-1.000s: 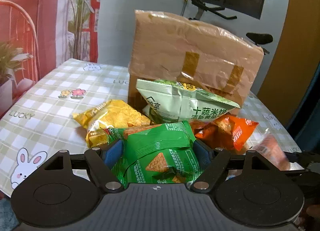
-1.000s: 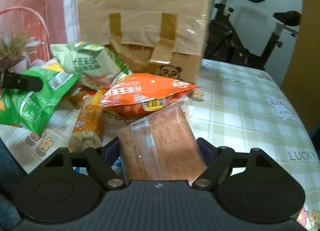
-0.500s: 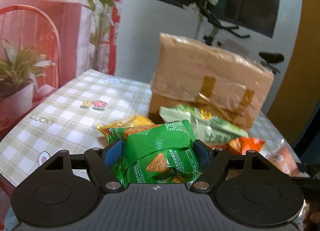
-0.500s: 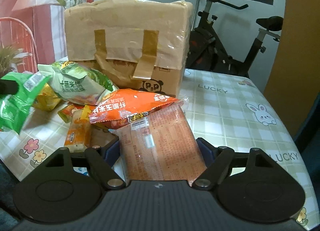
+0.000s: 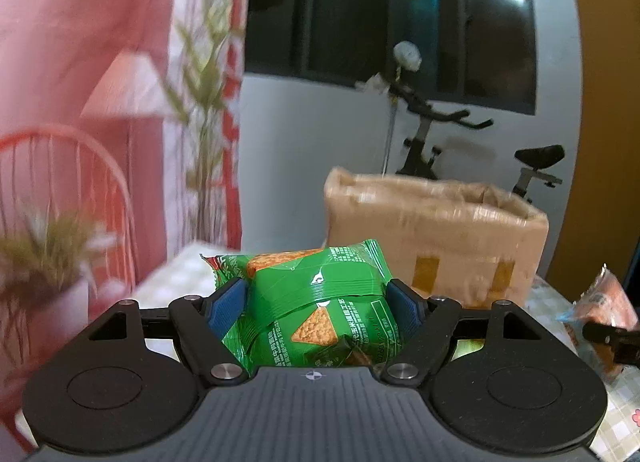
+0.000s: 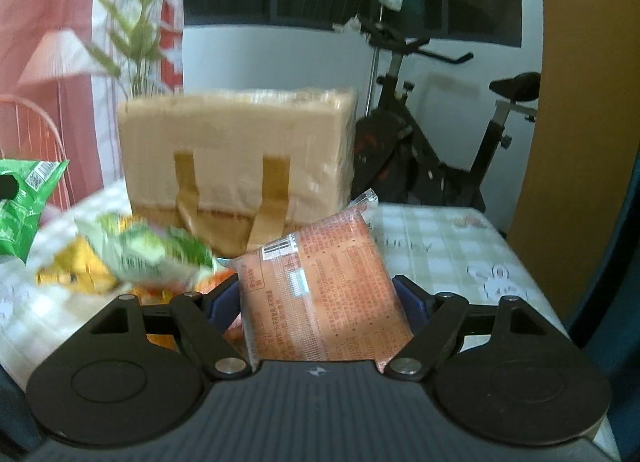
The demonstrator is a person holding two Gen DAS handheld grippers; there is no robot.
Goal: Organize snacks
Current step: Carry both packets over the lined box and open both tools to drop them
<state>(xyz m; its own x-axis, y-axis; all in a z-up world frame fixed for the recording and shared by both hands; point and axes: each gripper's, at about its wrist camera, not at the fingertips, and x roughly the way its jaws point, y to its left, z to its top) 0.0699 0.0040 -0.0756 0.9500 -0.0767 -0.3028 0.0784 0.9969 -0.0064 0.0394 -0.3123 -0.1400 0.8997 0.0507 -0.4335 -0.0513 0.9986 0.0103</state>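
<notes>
Gripping a green chip bag [image 5: 320,302] between both blue pads, the left gripper [image 5: 318,300] holds it clear above the table [image 6: 440,246]; right gripper [image 6: 320,298] clamps an orange snack packet [image 6: 320,286], also lifted. Taped cardboard box [image 6: 240,165] stands toward the table's far edge, loose blurred snack bags [image 6: 136,258] before it at the left

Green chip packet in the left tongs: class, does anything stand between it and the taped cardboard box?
Nothing visible does. The green chip packet is held up in the left tongs, and only open air shows between it and the taped cardboard box beyond.
</notes>
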